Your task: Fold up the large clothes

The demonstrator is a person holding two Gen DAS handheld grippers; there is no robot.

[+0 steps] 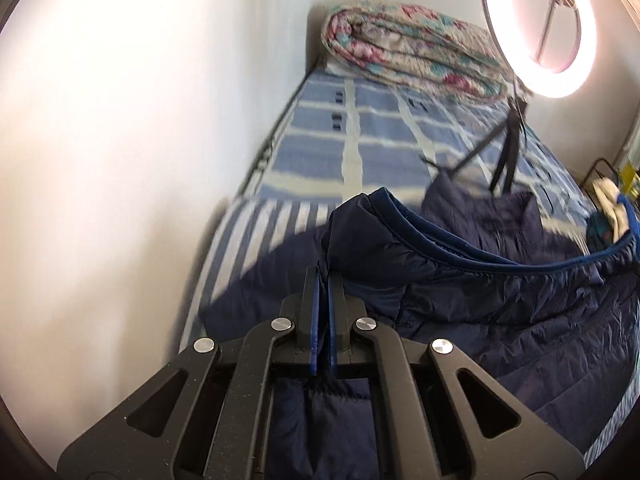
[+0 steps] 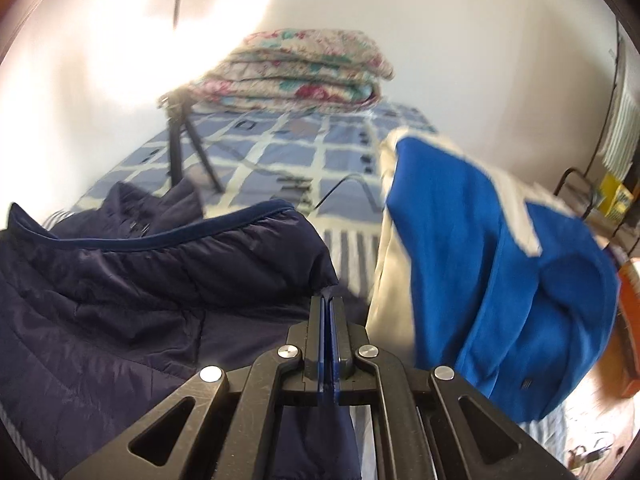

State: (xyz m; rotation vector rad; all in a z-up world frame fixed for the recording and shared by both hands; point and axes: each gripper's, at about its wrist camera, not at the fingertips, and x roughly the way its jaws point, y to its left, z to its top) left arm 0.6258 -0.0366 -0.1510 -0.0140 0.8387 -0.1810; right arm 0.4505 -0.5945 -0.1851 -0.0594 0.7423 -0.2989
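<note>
Jacket (image 1: 460, 304), dark navy and quilted with a blue-trimmed hem, lies on the near end of the bed (image 1: 320, 152). Left gripper (image 1: 323, 280) and right gripper (image 2: 329, 304) each pinch a hem corner, clenched. Likely the fold is starting; next, carry both corners evenly toward the far collar.

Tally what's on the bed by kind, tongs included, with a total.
Garments: 2, the navy puffer jacket and the blue-and-white top
Folded floral quilt: 1
Ring light on tripod: 1
Tongs: 2, left tongs and right tongs, each shut on the jacket's edge
Total: 6
</note>
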